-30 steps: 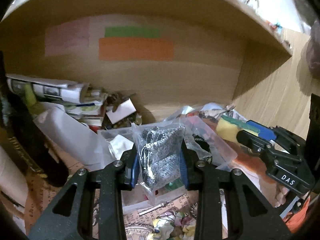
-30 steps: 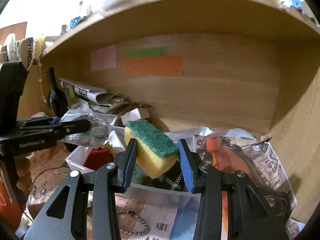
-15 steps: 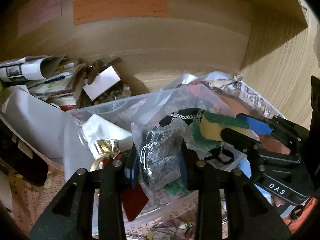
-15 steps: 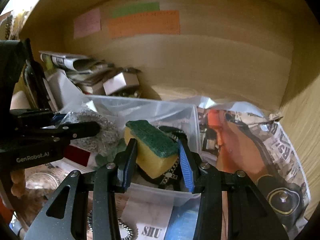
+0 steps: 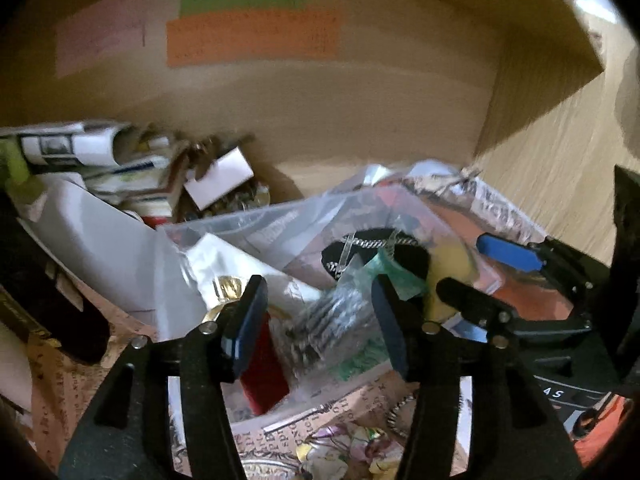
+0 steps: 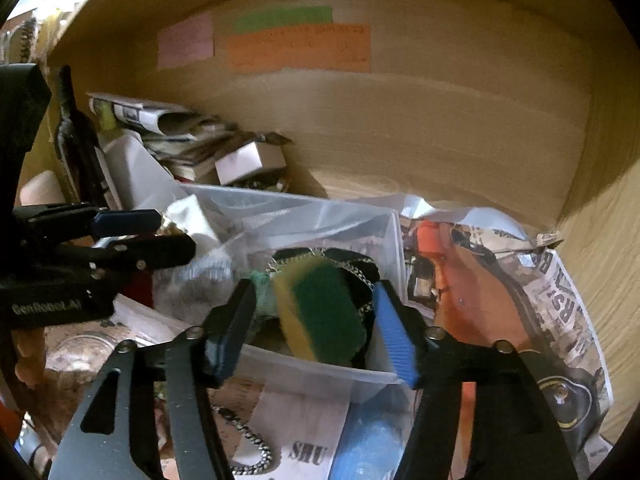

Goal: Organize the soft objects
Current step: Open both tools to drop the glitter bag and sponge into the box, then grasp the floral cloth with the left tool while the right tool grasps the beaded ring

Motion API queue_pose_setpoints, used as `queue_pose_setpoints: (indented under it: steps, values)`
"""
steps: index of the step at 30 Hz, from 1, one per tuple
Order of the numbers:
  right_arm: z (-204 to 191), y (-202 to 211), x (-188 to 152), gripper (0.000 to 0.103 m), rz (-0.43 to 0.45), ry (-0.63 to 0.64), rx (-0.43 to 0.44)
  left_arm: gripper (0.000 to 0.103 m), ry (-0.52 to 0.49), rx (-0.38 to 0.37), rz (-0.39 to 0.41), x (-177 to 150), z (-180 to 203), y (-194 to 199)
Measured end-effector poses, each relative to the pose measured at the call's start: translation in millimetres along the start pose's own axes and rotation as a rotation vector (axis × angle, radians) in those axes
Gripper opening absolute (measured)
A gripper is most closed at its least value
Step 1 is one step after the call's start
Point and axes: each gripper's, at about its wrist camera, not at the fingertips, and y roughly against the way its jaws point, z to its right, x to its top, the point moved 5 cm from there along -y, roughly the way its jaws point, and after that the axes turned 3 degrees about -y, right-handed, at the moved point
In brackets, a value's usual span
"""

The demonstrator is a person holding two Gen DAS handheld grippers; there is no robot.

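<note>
The yellow sponge (image 6: pixel 320 312) with a dark green scouring face lies tilted inside the clear plastic bin (image 6: pixel 304 368), near its front wall, its green side up and resting on a black strap with a metal chain. Left of it in the same bin lies the bagged grey steel-wool scrubber (image 5: pixel 332 328), in a crumpled clear bag, just beside the sponge.
</note>
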Motion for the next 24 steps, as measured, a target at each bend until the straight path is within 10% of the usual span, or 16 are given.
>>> queue_pose_setpoints:
  steps: [11, 24]
  values:
    - [-18, 43, -2, 0.076, 0.066, 0.032, 0.053, 0.078, -0.002, 0.018, 0.082, -13, -12, 55]
    - [-27, 22, -59, 0.081, -0.119, 0.010, 0.137, 0.079, 0.051, -0.002, -0.142, -92, -27, 31]
